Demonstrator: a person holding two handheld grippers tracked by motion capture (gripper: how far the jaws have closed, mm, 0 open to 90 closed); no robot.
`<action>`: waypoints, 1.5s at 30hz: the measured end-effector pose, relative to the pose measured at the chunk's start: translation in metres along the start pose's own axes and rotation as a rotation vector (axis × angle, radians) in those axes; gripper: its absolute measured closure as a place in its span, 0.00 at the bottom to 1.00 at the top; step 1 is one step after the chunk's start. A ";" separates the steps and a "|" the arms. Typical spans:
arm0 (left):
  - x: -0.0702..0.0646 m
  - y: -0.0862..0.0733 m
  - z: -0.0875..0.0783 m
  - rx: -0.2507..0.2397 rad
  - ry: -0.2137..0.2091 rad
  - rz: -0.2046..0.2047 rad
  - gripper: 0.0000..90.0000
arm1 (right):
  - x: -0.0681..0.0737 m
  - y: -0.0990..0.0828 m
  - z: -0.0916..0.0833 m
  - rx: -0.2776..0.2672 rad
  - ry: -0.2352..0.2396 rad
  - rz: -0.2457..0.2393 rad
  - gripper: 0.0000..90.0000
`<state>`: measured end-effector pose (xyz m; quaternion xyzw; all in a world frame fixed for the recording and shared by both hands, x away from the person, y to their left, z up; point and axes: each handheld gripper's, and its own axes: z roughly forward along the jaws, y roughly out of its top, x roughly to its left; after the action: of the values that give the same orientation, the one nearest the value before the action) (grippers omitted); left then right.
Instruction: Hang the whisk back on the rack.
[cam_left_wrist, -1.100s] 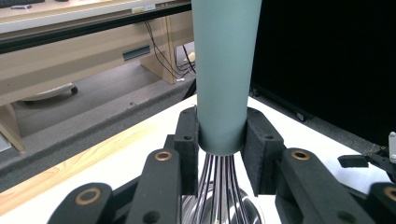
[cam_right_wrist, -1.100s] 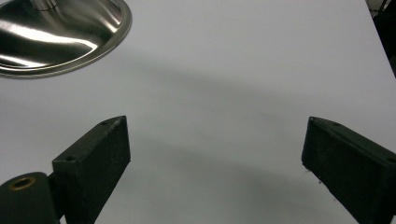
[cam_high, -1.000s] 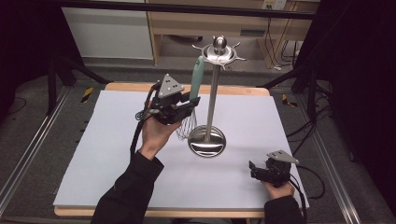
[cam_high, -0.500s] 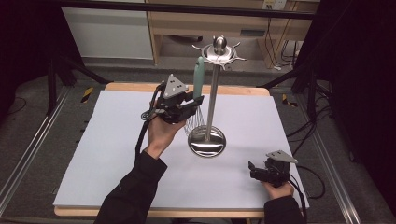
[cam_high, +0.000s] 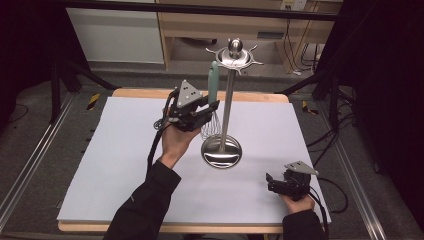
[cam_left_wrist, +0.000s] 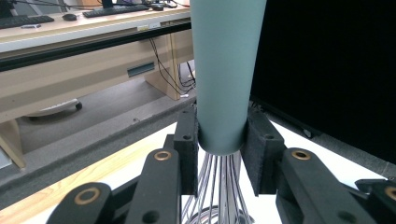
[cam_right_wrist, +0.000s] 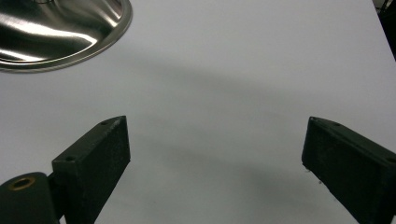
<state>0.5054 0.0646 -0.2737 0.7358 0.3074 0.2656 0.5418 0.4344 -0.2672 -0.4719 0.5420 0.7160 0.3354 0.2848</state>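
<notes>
The whisk with a pale green handle and thin silver wires (cam_high: 213, 97) stands upright just beside the pole of the shiny steel stand with a round base and a star-shaped top (cam_high: 222, 152). Its handle tip is up near the star top, but I cannot tell if it hangs on a hook there. Its wires are above the round base.

The left gripper (cam_high: 207, 114) pinches the whisk at the bottom of the green handle, right where the wires come out. In the left gripper view the two black pads press on each side of the handle (cam_left_wrist: 227, 93).

The whisk looks light. The handle looks smooth, so it could slip. The wires look thin and bendy, so the thick handle is the best place to hold.

The left hand is lifted off the white table top (cam_high: 120, 150), palm up, left of the stand. The right gripper (cam_high: 272, 181) rests low on the table, nearer the person than the stand, jaws spread wide with nothing between them
</notes>
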 end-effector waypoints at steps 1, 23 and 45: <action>0.000 0.000 0.000 -0.001 -0.001 0.001 0.76 | 0.000 0.000 0.000 0.000 0.001 0.001 0.09; -0.003 -0.005 -0.009 -0.027 -0.039 0.000 0.54 | 0.000 0.000 0.000 -0.002 0.002 0.007 0.09; 0.010 -0.049 -0.049 0.017 -0.025 -0.009 0.40 | -0.001 -0.004 -0.001 0.011 -0.010 -0.001 0.09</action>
<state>0.4688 0.1138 -0.3071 0.7422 0.3060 0.2515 0.5406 0.4314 -0.2690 -0.4739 0.5447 0.7167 0.3285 0.2857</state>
